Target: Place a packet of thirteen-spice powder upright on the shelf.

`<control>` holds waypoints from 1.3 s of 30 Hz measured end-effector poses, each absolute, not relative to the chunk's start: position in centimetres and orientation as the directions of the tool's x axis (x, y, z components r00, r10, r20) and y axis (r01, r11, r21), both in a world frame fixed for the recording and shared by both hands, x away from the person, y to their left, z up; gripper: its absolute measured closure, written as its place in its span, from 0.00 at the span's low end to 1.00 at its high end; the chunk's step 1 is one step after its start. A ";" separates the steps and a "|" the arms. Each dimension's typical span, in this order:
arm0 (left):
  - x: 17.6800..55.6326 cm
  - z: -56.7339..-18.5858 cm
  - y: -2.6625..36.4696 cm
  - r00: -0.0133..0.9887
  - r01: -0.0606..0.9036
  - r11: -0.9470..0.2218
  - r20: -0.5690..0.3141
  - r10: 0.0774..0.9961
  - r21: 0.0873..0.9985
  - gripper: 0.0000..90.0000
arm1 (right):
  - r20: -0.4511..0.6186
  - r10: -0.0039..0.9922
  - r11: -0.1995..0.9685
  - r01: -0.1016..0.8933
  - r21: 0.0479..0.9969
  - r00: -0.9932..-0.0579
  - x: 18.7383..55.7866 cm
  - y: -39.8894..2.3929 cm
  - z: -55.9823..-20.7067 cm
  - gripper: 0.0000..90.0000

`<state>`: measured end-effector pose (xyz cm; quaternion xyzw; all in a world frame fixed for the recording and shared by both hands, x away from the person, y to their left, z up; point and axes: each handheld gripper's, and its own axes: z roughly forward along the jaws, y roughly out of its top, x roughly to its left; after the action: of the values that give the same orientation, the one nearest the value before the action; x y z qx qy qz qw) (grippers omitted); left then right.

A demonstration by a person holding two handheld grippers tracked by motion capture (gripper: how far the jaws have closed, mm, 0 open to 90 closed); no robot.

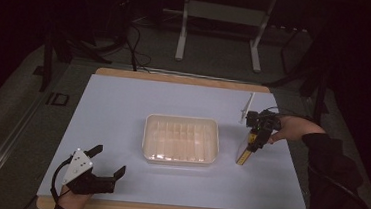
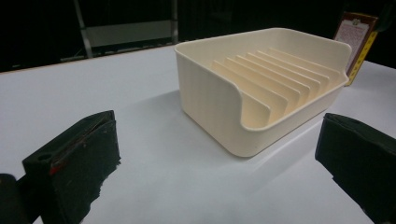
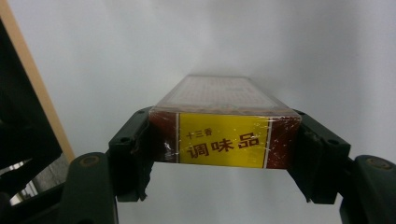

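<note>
A white-topped table point(image 1: 123, 109) with a wooden edge carries a cream ribbed tray point(image 1: 181, 139) at its centre, ahead and right of the left gripper point(image 1: 111, 162). A small white object point(image 1: 246, 108) lies just beyond the right gripper point(image 1: 253, 142), near the far edge.

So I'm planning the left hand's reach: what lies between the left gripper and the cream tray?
Nothing: in the high view only bare white table separates the open left gripper from the cream tray. The left gripper view shows the same bare stretch.

Cream rack point(image 1: 181, 140), yellow-and-maroon box point(image 3: 224, 135)
</note>
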<state>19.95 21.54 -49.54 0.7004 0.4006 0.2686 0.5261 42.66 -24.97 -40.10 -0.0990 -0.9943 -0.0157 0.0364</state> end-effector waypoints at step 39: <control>20.1 -49.9 21.2 0.563 0.290 -0.168 -0.026 0.826 0.942 0.00 | 0.028 0.021 0.997 0.023 0.072 -0.999 39.8 -23.6 -36.1 0.35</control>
<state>20.10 21.15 -49.93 0.7185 0.3881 0.2603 0.5151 39.84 -23.61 -36.09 -0.0112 -0.9992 -0.0364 0.0135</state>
